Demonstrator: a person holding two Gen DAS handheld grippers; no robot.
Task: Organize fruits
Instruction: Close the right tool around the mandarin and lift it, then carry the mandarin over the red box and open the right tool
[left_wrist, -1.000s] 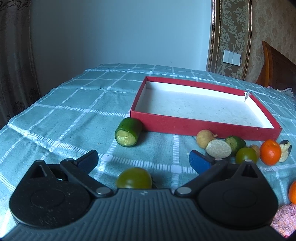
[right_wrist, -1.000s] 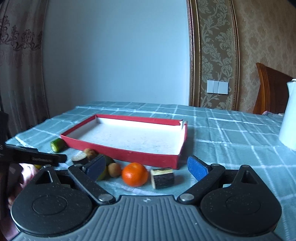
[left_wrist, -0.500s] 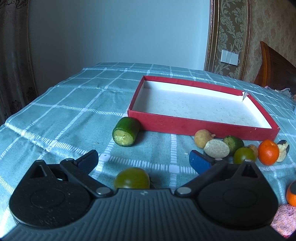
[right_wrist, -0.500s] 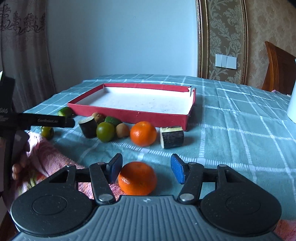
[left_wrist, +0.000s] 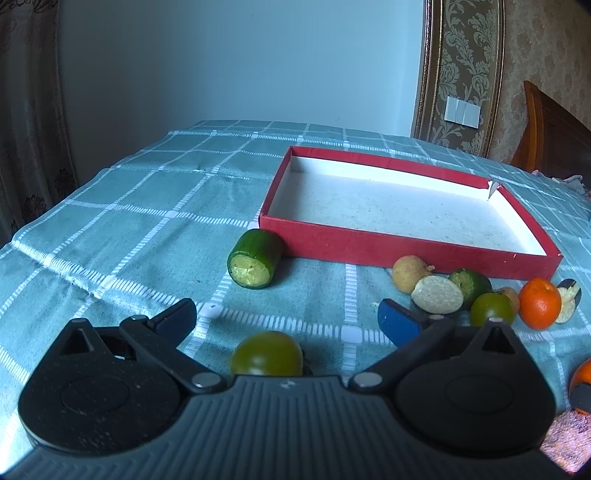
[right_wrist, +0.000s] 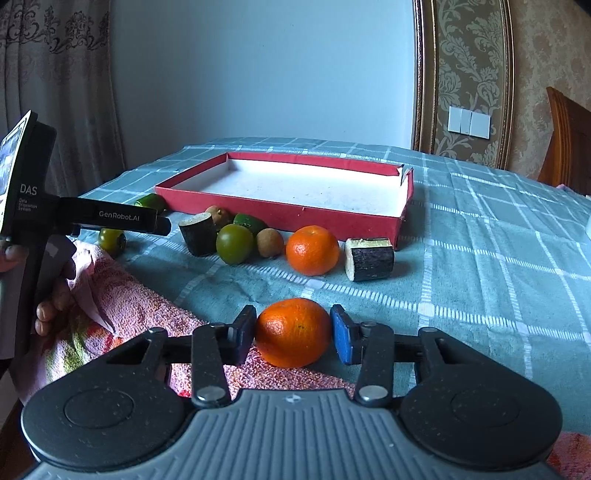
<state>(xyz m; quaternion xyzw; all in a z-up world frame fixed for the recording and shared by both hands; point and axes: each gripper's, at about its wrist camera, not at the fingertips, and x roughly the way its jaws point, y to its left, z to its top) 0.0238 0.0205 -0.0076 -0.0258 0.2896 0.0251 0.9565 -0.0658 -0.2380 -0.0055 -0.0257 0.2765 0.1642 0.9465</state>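
Teal checked tablecloth (right_wrist: 480, 229) fills both views, red tray (right_wrist: 295, 218) upper centre. Left gripper (left_wrist: 286, 319) lower frame, jaws spread wide, green fruit (left_wrist: 266, 352) lying loose between them. Right gripper (right_wrist: 293, 332) bottom centre, jaws closing, tangerine (right_wrist: 293, 332) between them, pads touching it.

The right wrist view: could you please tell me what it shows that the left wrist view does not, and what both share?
Only the right wrist view shows the right gripper closing around the near orange, the person's hand holding the other tool, and the dark-skinned cut piece in full.

Only the left wrist view shows the left gripper wide open above a green fruit, and the cucumber piece's cut face.

Both show the empty red tray, the checked tablecloth and the far orange.
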